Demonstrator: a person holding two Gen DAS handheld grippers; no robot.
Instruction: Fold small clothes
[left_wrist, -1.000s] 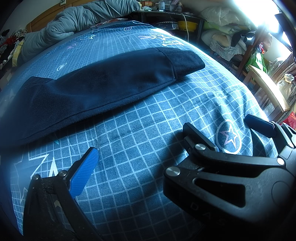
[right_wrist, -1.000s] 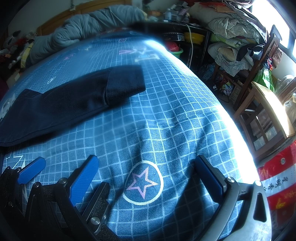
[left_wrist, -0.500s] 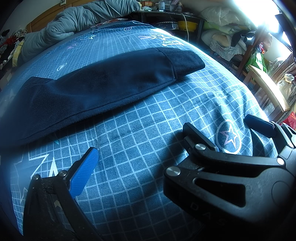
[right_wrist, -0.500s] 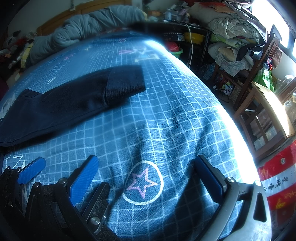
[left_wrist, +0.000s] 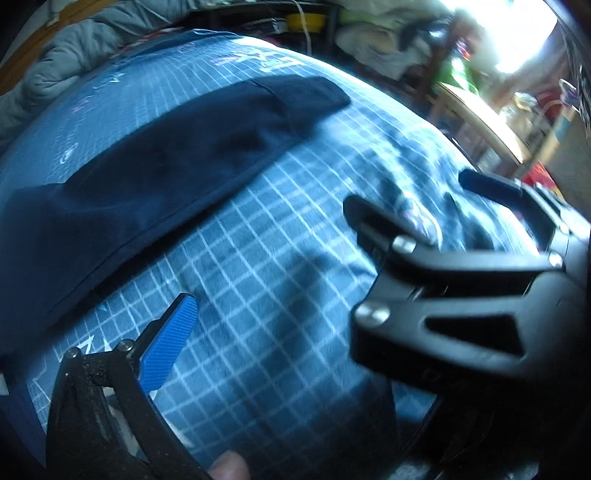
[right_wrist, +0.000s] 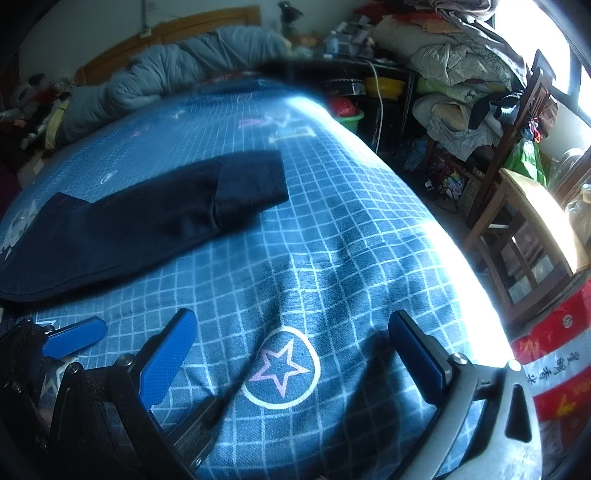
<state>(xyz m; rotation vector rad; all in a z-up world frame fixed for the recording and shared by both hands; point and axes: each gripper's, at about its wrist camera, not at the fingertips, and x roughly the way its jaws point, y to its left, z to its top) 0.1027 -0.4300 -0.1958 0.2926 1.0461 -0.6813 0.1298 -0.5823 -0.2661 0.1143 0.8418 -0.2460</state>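
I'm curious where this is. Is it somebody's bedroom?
Most likely a bedroom, yes. The dark garment lies on a bed with a rolled grey quilt by a wooden headboard, and folded bedding is piled alongside.

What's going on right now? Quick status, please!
Left tongs open, empty; right tongs open, empty. Dark navy garment flat on the checked bedsheet, untouched. Nothing in the way.
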